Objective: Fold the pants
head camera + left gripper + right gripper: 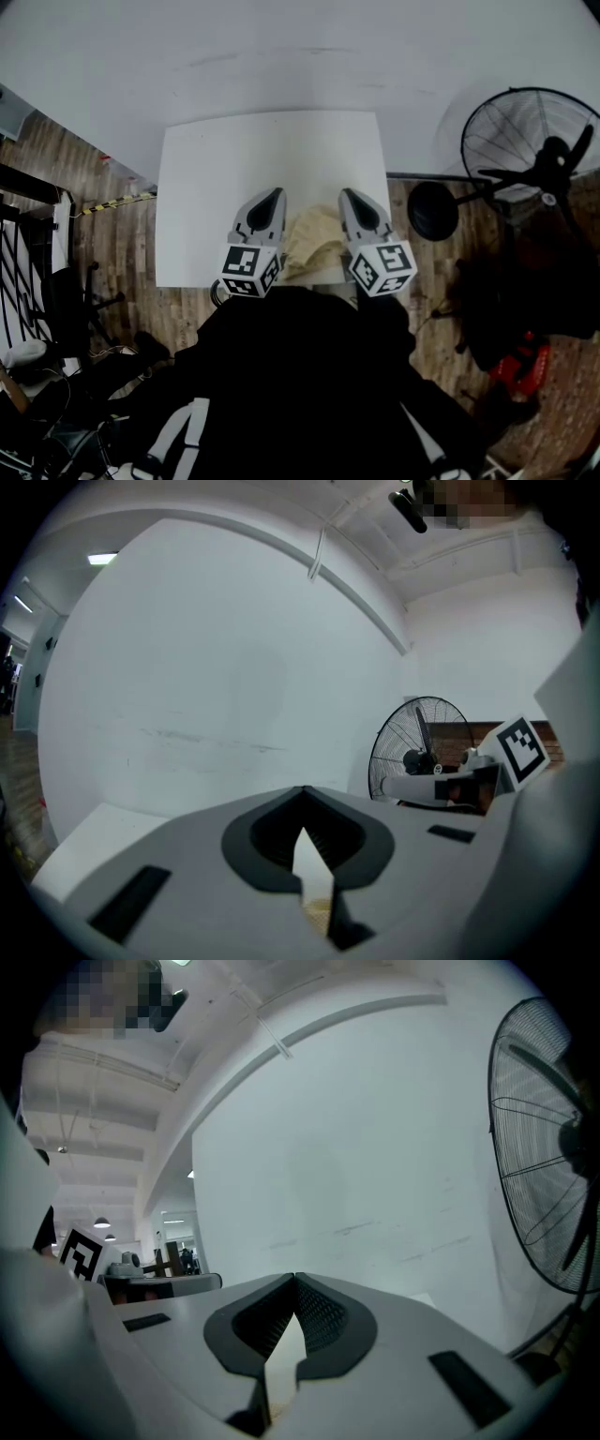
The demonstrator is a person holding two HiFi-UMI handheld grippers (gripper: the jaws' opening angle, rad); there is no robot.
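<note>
dark-clothed person (300,375) nearest. left tongs (274,197) pinch shut on one pair of beige pants (314,242), bunched and creased, hanging between the two tongs above the one white tabletop (234,169); right tongs (349,197) clamp the other edge. one black fan (525,141) stands at far right.

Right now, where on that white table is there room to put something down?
The white table is bare from its far edge, by the wall, down to the gripper tips, both sides included. Only the near edge is crowded: the left gripper and right gripper hold the beige pants there.
</note>
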